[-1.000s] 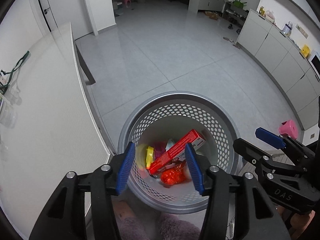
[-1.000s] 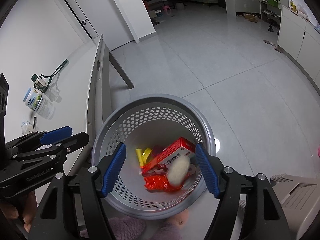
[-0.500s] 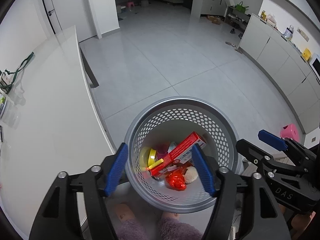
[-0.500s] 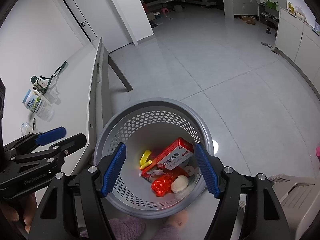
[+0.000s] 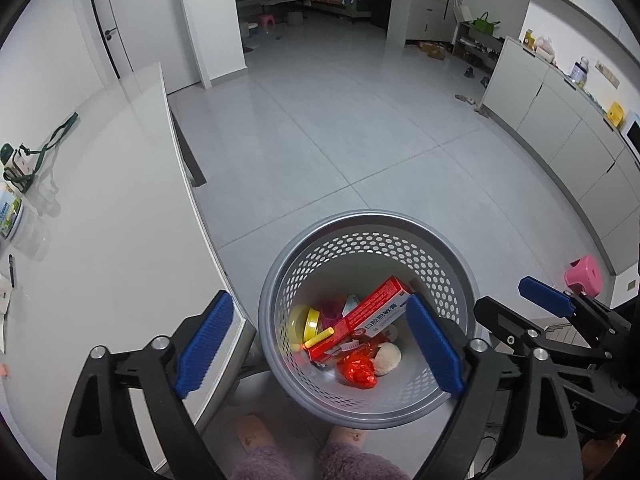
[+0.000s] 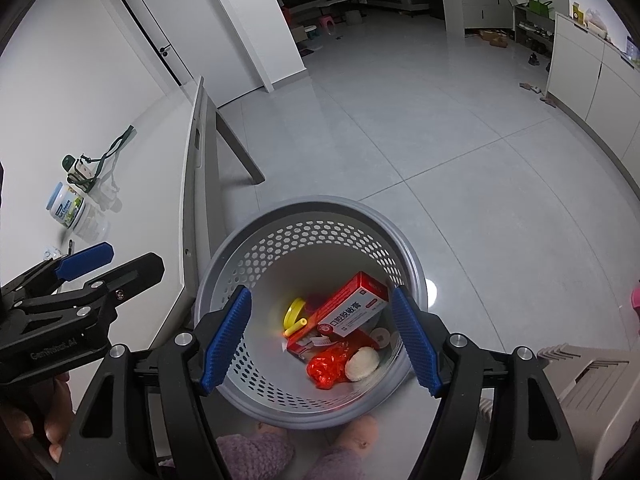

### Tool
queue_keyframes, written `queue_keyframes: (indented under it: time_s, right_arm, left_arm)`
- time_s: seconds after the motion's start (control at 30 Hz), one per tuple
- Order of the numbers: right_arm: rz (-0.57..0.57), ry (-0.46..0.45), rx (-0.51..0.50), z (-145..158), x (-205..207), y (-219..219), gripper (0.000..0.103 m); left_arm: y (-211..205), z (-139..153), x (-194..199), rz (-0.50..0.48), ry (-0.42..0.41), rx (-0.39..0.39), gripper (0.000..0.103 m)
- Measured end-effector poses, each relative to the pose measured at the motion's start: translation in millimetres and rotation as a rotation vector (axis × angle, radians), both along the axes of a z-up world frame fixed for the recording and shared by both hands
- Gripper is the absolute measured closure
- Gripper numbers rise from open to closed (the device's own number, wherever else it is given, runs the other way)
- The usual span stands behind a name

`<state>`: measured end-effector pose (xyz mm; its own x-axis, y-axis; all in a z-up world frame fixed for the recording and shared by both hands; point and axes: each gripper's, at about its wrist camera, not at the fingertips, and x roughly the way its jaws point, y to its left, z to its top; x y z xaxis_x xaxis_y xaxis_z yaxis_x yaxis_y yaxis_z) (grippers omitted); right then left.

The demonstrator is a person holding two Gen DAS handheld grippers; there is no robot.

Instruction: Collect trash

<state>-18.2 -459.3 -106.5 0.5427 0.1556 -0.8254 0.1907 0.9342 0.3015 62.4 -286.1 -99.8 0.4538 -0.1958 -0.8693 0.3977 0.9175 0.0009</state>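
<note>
A grey perforated bin point(image 5: 370, 226) point(image 6: 312, 210) stands on the floor beside the white table. Inside lie a red toothpaste box point(image 5: 362, 322) point(image 6: 352, 310), a crumpled red wrapper point(image 5: 356, 370) point(image 6: 326, 366), a pale round lump point(image 5: 388, 358) point(image 6: 362, 358) and a yellow lid point(image 5: 306, 320) point(image 6: 294, 310). My left gripper point(image 5: 320, 344) hangs above the bin's left side, its jaws opening wide with nothing held between them. Over the bin my right gripper point(image 6: 320, 338) is open and empty.
The white table point(image 5: 100, 240) point(image 6: 152, 184) sits left of the bin, carrying a supplement jar point(image 6: 66, 206) and a green-strapped bottle point(image 6: 78, 168). A person's slippered feet point(image 5: 300, 440) are just below the bin. White cabinets point(image 5: 560, 128) line the right wall, with a pink stool point(image 5: 584, 280) nearby.
The left gripper's jaws spread much wider. The pale lump that was falling from the right gripper came to rest in the bin beside the red wrapper.
</note>
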Motion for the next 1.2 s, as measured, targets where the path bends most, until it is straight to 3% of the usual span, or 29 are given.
queue_keyframes:
  time_s: [1.2]
  right_arm:
    - [-0.003,-0.004,-0.004,8.0,-2.0,-2.5,0.033]
  left_arm:
    - [4.6,8.7,-0.6,0.034,-0.004,0.029,0.006]
